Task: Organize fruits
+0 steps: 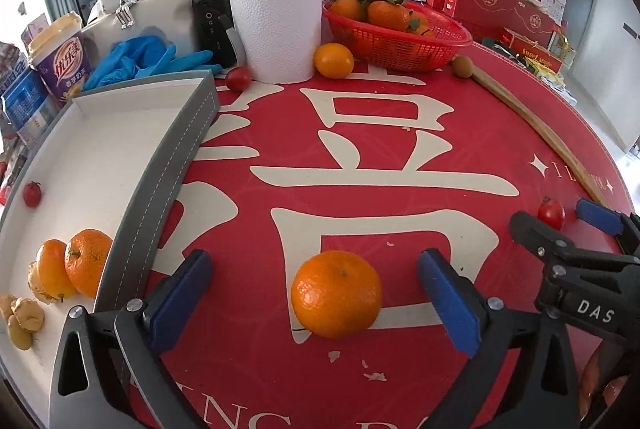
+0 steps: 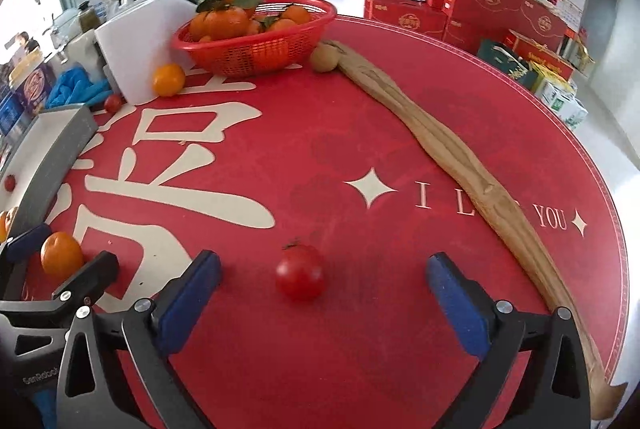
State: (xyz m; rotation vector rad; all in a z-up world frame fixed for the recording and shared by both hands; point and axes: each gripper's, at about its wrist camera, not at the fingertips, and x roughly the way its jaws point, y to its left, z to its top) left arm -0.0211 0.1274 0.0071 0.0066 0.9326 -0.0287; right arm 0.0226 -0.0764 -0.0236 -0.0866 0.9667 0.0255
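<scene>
My left gripper (image 1: 316,293) is open, with an orange (image 1: 336,293) on the red table mat between its blue pads, untouched. My right gripper (image 2: 320,293) is open around a small red tomato (image 2: 300,272), also untouched; that gripper shows in the left wrist view (image 1: 560,225) beside the same tomato (image 1: 551,213). A grey-rimmed white tray (image 1: 160,165) at left holds two oranges (image 1: 86,261), a cherry tomato (image 1: 32,193) and some yellowish fruit (image 1: 24,317). The orange (image 2: 61,253) and left gripper show at left in the right wrist view.
A red basket (image 1: 400,37) of leafy oranges stands at the back. Next to it lie a loose orange (image 1: 334,60), a cherry tomato (image 1: 238,78), a kiwi (image 1: 463,65) and a long wooden stick (image 2: 460,157). A paper towel roll (image 1: 276,21), blue gloves (image 1: 140,61) and red boxes (image 2: 480,9) crowd the edges.
</scene>
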